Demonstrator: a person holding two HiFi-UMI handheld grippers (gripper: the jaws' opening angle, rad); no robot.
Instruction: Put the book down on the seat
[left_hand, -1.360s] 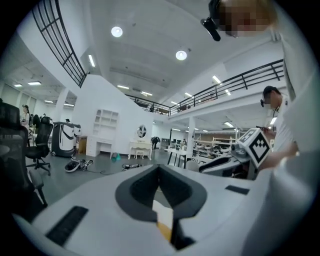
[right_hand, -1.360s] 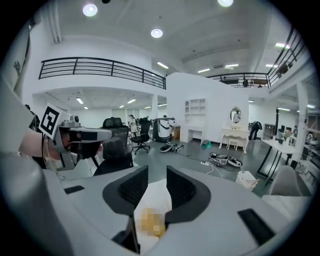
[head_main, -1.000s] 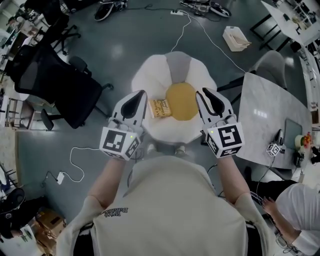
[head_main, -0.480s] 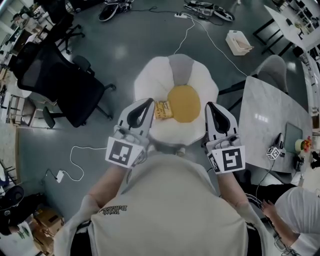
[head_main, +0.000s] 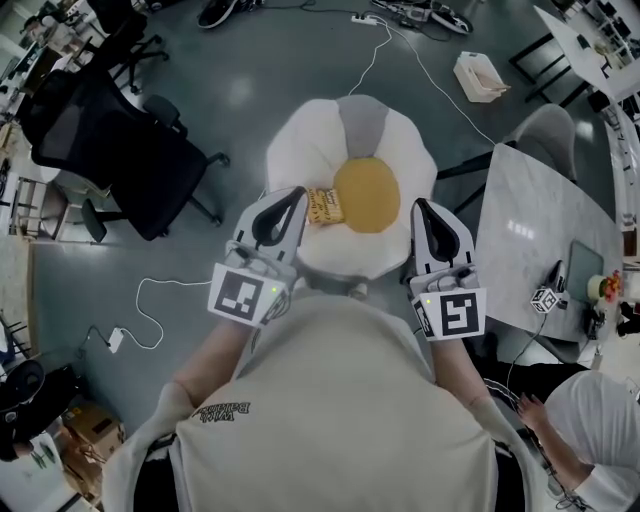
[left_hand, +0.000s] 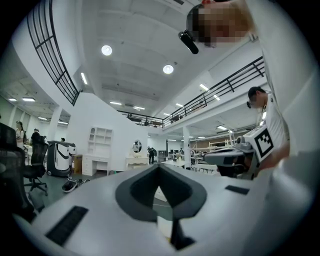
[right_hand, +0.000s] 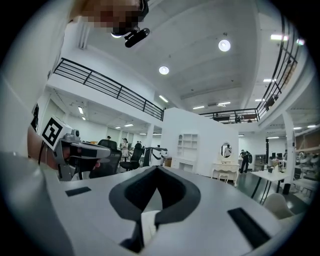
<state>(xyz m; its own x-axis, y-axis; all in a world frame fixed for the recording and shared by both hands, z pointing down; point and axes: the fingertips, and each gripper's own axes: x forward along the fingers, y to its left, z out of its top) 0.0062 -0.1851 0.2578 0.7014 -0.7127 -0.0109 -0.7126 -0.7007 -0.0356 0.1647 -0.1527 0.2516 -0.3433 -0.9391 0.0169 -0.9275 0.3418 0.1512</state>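
Seat cushion (head_main: 400, 150) holds the book (head_main: 322, 206) — edge behind closed left gripper (head_main: 290, 196); right gripper (head_main: 425, 210) closed.

Right tongs (head_main: 423, 206) went from part-open to fully closed, with nothing between the jaws. They also pulled back toward the person's chest, so their marker cube now sits lower, against the shirt. Left tongs (head_main: 296, 194) drifted a little right, and in the head view the tip is now nearer the book (head_main: 322, 205). Head camera shifted too: the fried-egg seat (head_main: 300, 150), the book and the floor around them all sit higher in frame.
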